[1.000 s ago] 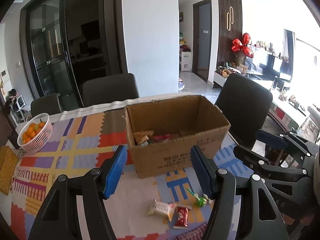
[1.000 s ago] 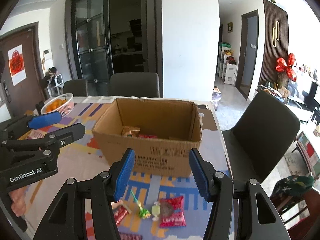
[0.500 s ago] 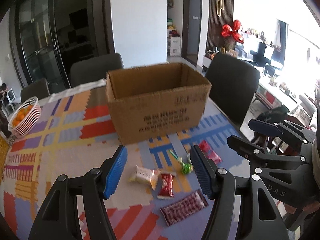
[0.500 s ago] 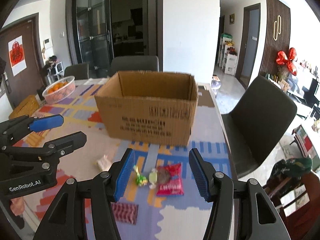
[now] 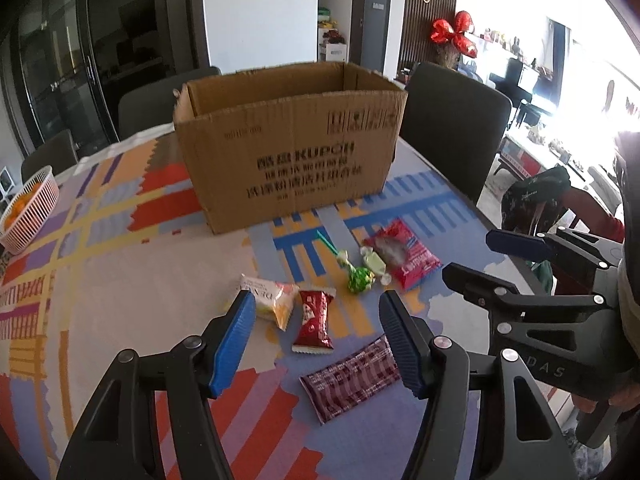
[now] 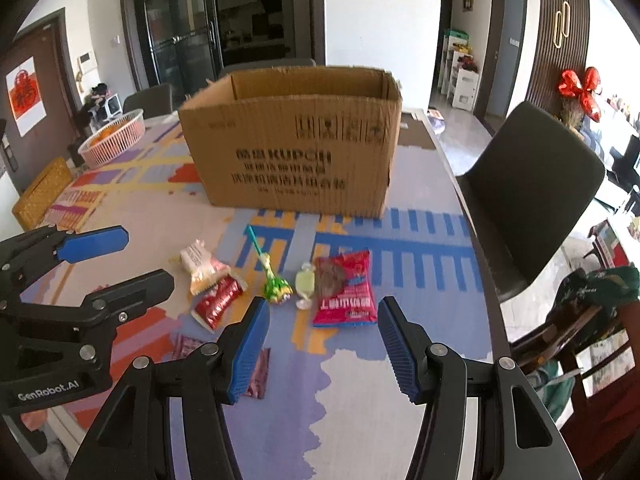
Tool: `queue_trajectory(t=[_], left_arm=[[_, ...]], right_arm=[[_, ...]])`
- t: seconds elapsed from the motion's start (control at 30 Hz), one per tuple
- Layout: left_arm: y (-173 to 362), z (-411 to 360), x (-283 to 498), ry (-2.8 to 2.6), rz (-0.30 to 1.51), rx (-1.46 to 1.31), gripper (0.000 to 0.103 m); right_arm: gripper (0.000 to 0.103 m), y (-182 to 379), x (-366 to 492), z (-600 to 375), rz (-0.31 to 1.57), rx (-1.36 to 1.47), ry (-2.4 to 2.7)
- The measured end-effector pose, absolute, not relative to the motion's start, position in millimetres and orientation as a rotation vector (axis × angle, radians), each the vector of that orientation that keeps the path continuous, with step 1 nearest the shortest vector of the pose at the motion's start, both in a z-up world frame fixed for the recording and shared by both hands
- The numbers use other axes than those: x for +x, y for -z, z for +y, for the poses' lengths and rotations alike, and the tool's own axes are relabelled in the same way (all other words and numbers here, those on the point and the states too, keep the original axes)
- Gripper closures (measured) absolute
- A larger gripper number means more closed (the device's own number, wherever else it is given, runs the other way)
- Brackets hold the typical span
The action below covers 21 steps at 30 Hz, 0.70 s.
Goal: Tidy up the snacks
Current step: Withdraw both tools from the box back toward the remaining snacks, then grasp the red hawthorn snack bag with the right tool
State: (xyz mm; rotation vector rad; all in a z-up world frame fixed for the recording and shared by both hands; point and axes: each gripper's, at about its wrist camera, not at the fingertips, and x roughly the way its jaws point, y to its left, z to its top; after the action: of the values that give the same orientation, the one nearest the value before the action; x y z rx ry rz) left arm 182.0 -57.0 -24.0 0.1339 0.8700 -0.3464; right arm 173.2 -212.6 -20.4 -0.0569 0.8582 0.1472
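six snacks [image 5: 311,317] lie loose before the box [image 5: 288,148]; left gripper [image 5: 316,338] and right gripper [image 6: 320,336] both spread, empty; none being grasped.

The cardboard box [image 5: 292,152] hides its inside — small print blurred; checkered packet [image 6: 256,376] half behind a finger.

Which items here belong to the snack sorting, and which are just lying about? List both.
Job:
brown cardboard box
large red snack bag
small dark-red packet
green-wrapped lollipop
pale yellow-white packet
maroon patterned flat packet
pale green candy

Lying about:
pink basket of oranges
dark chair
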Motion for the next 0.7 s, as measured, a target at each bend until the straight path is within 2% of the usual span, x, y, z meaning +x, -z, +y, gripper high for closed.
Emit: queue_trajectory(t=[0.53, 0.7], left_arm=[[74.0, -66.6, 212.0, 0.371, 0.998, 0.116, 0.061], [85.9, -69.1, 220.2, 0.364, 1.026, 0.124, 0.064]], right_arm=[[0.046, 59.8, 205.8, -222.3, 0.956, -0.027, -0.117], [0.046, 70.2, 217.2, -223.7, 0.982, -0.015, -0.117]])
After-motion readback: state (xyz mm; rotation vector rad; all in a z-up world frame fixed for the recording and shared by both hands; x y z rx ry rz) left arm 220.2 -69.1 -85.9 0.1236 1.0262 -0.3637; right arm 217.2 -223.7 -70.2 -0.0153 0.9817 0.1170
